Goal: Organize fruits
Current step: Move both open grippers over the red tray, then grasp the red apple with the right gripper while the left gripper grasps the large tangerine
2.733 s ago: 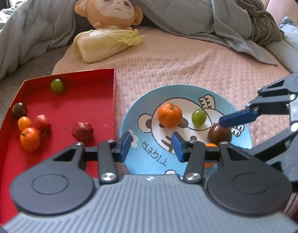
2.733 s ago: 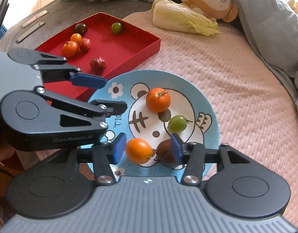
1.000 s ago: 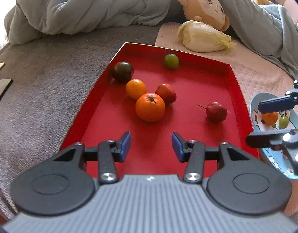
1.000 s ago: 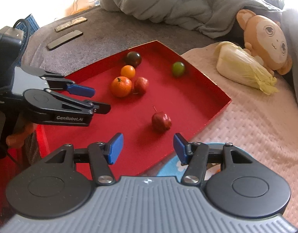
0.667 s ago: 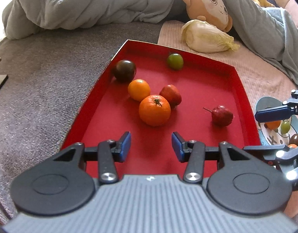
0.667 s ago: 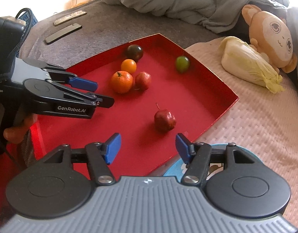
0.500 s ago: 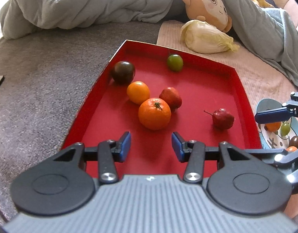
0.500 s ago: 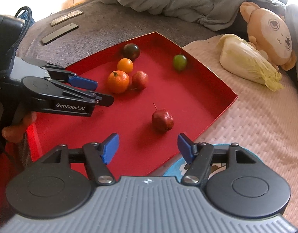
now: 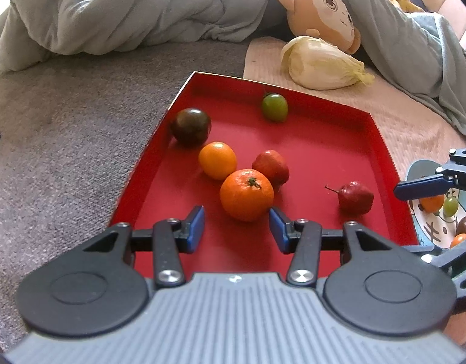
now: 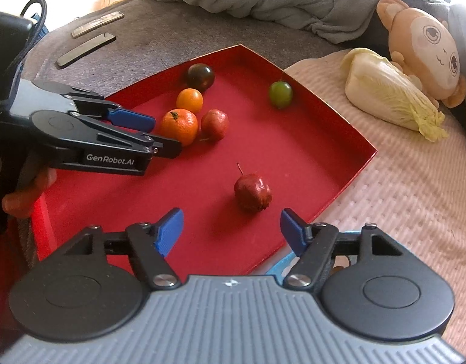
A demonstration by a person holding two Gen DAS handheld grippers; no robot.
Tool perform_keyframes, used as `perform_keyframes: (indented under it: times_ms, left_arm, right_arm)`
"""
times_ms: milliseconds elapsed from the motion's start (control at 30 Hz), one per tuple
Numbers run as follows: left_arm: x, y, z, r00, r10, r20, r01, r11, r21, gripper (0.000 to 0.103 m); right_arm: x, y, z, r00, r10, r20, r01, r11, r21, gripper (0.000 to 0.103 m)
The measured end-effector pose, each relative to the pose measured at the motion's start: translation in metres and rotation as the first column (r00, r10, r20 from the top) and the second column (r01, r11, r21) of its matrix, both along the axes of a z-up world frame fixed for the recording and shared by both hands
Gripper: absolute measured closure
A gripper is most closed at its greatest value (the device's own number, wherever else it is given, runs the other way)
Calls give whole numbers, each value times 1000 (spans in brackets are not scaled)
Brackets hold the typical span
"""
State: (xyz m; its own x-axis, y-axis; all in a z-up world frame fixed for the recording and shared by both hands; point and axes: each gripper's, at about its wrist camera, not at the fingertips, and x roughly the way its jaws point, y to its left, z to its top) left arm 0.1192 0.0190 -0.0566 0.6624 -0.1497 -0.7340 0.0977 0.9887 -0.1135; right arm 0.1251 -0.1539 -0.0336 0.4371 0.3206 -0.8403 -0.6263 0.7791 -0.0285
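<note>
A red tray holds several fruits: a tangerine, a small orange fruit, a red fruit, a dark tomato, a green fruit and a dark red stemmed fruit. My left gripper is open and empty, its tips either side of the tangerine's near edge. My right gripper is open and empty, just short of the stemmed fruit. A blue plate at the right holds several small fruits.
A napa cabbage and a monkey plush lie beyond the tray under a grey-blue blanket. Two flat dark bars lie on the grey cover at the far left. The pink quilt is to the right.
Both grippers have left the blue plate and swung over the red tray. My left gripper has closed in on the tangerine; my right gripper has opened wider and neared the stemmed fruit.
</note>
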Motion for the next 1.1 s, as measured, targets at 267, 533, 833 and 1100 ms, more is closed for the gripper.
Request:
perform_keyframes:
  times_ms: [267, 533, 833, 1100]
  left_arm:
    - [4, -2, 0, 1000, -21, 5, 21, 1000, 5, 54]
    - [8, -6, -1, 999, -37, 16, 37, 999, 17, 54]
    - [9, -3, 1, 999, -29, 14, 29, 1000, -6, 54]
    - [10, 2, 1, 999, -38, 12, 39, 999, -28, 55]
  right_arm:
    - [7, 3, -4, 1000, -11, -3, 11, 1000, -6, 28]
    - [14, 6, -9, 1000, -21, -1, 21, 999, -29, 28]
    - [25, 15, -13, 1000, -29, -3, 29, 999, -34, 35]
    - [34, 20, -17, 999, -40, -9, 40, 998, -46, 43]
